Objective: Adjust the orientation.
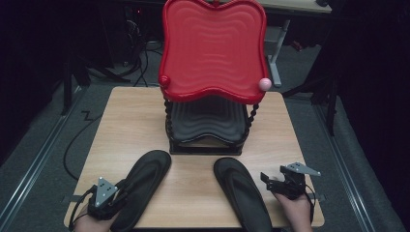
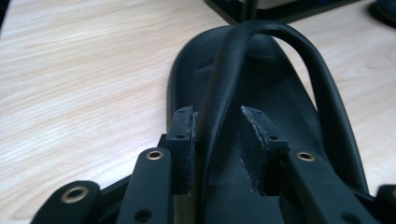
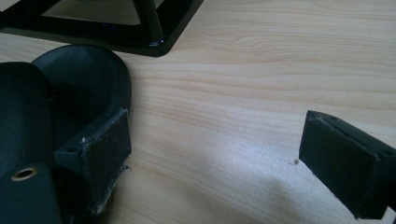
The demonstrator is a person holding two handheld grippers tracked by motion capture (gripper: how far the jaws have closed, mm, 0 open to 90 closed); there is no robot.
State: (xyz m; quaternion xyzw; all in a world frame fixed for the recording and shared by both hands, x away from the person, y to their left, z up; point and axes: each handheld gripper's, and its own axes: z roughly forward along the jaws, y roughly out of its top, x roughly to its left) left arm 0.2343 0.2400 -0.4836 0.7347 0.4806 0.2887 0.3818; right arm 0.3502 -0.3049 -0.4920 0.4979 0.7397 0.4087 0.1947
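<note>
At a wooden table, a person works 2 black flip-flops near the front edge. The left gripper has its jaws astride the strap of the left flip-flop by the front left corner; one pad touches the strap, the other stands slightly off it, so a firm clamp cannot be told. The right gripper sits by the front right corner, jaws wide apart over bare wood, just beside the right flip-flop. A 2-tier rack stands toward the back edge, red tray above a black one.
</note>
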